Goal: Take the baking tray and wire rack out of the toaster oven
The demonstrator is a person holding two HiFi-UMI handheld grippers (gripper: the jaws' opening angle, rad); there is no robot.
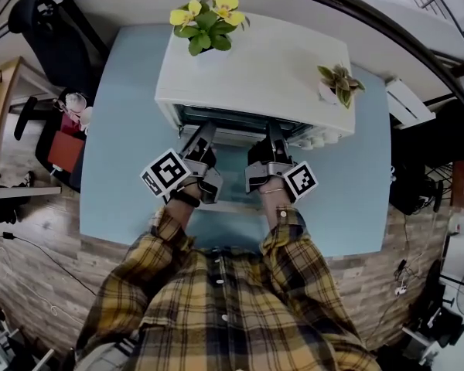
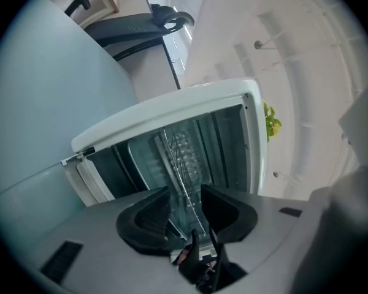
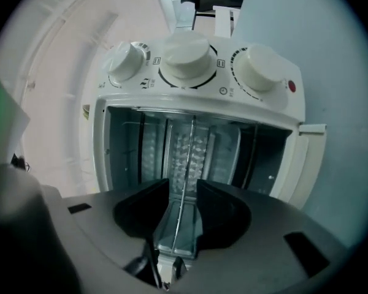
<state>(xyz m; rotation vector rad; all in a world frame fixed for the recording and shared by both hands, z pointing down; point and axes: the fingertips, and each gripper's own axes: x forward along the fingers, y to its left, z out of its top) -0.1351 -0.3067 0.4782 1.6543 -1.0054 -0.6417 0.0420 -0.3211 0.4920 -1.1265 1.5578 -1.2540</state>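
— So, where are the wire rack (image 2: 181, 158) and baking tray (image 3: 189, 225)?
— Inside the white toaster oven (image 1: 255, 76), its door down, on a pale blue bench (image 1: 124, 130).
— And the grip?
— None yet. The left tongs (image 2: 185, 195) reach level into the oven mouth and stand narrow, with the rack's front wire running between them and a slim gap on either side. The right tongs (image 3: 183, 188) are narrow too, flanking that wire and the tray's pale edge, not clamped.
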